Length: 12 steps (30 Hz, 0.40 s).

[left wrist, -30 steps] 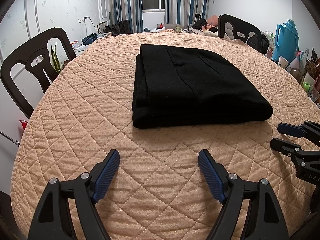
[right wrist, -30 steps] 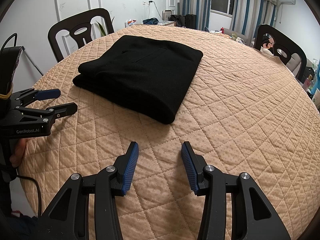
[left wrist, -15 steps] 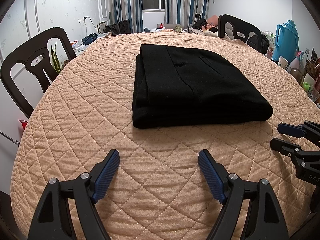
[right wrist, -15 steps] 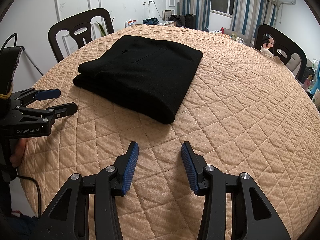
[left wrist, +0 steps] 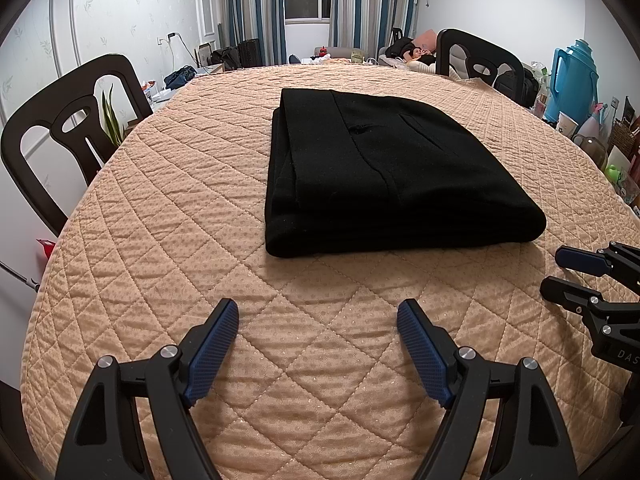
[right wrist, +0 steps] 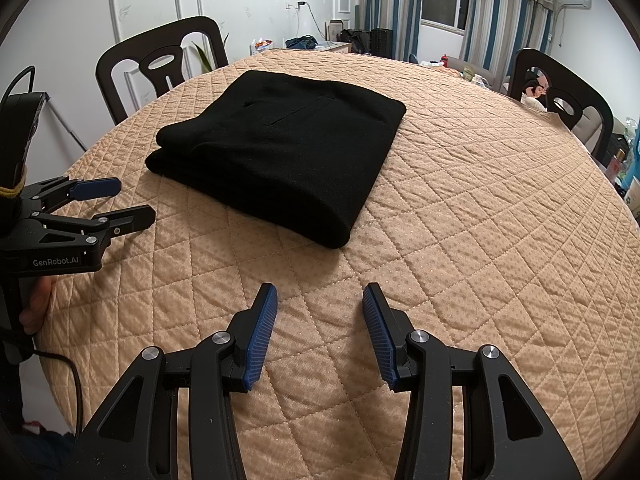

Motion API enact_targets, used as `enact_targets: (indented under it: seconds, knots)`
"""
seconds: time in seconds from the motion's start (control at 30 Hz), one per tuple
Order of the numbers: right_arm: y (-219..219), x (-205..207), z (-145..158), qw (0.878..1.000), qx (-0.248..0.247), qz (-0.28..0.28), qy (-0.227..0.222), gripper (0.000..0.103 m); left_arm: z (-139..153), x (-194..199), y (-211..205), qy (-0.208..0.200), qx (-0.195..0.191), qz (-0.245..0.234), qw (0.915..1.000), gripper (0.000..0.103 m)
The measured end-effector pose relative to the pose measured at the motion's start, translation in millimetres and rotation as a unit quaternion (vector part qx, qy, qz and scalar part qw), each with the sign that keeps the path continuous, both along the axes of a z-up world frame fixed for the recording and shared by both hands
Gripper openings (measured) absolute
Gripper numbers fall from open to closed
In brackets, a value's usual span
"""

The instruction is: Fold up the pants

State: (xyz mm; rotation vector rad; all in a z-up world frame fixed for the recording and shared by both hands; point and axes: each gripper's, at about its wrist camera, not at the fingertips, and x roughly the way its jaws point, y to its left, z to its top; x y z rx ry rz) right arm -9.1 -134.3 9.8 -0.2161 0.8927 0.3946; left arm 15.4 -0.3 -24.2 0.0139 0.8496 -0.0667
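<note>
A pair of black pants lies already folded into a thick, neat rectangle on a round tabletop covered with a peach quilted cloth. The folding looks finished, or very nearly so: the layers are stacked squarely, with rounded folded edges on the near side and a pocket seam showing on top.

The left gripper hangs above bare quilt with its jaws spread wide and nothing between them; the pants lie ahead of the jaws, well apart from them. The right gripper is likewise empty, its jaws open to a moderate gap, with the pants ahead and a little to the left of the jaws. Each gripper can be seen at the edge of the other's view, side by side at the near rim of the tabletop.

If anything is left to do, it is probably only a check or a light pat to flatten the stack; no further grasp seems called for.

The pants look like soft, matte, fairly heavy knit or fleece. The cloth is stitched in diamonds with a dotted, slightly puckered surface. The jaws are black plastic with ribbed blue pads. Dark chairs with cut-out backs stand around the tabletop.
</note>
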Motion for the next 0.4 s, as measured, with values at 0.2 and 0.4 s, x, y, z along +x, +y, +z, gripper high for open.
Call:
enact_targets:
  seconds: [0.2,0.4]
  knots:
    - [-0.1,0.1,0.0,1.0,0.0,0.0,0.0,0.046,0.1,0.1,0.2,0.0,0.0,0.0,1.0,0.084]
    - [-0.1,0.1,-0.1,1.0,0.0,0.0,0.0,0.046,-1.3,0.1,0.0,0.001,0.0,0.001,1.0,0.085]
